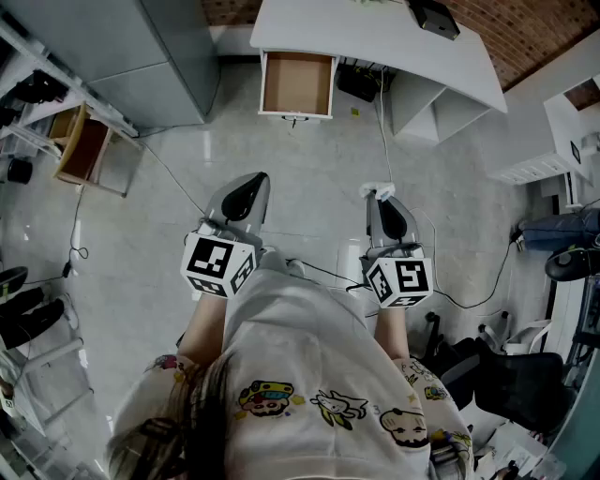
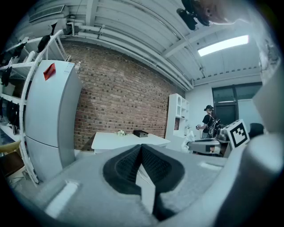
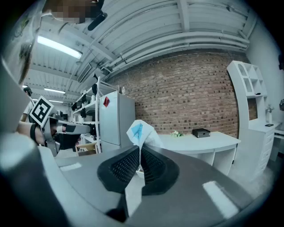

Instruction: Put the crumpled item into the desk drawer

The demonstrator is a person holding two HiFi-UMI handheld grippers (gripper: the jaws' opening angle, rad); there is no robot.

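The crumpled item [image 3: 139, 131] is a white wad with a blue mark, pinched in the tips of my right gripper [image 3: 140, 150], which is shut on it. In the head view the crumpled item [image 1: 379, 190] pokes out of the right gripper [image 1: 381, 197] over the floor. The left gripper [image 1: 254, 178] is held level beside it, and its jaws [image 2: 141, 147] are shut with nothing between them. The white desk [image 1: 375, 42] stands ahead, its wooden-lined drawer [image 1: 297, 84] pulled open and showing nothing inside. Both grippers are well short of the drawer.
A grey fridge [image 1: 159, 56] stands left of the desk, with a wooden chair [image 1: 82, 145] and racks beyond. Cables [image 1: 323, 274] cross the floor. A black box [image 1: 433, 17] lies on the desk. A black chair [image 1: 511, 375] and white shelves [image 1: 553, 159] are at right. A person [image 2: 209, 122] stands far off.
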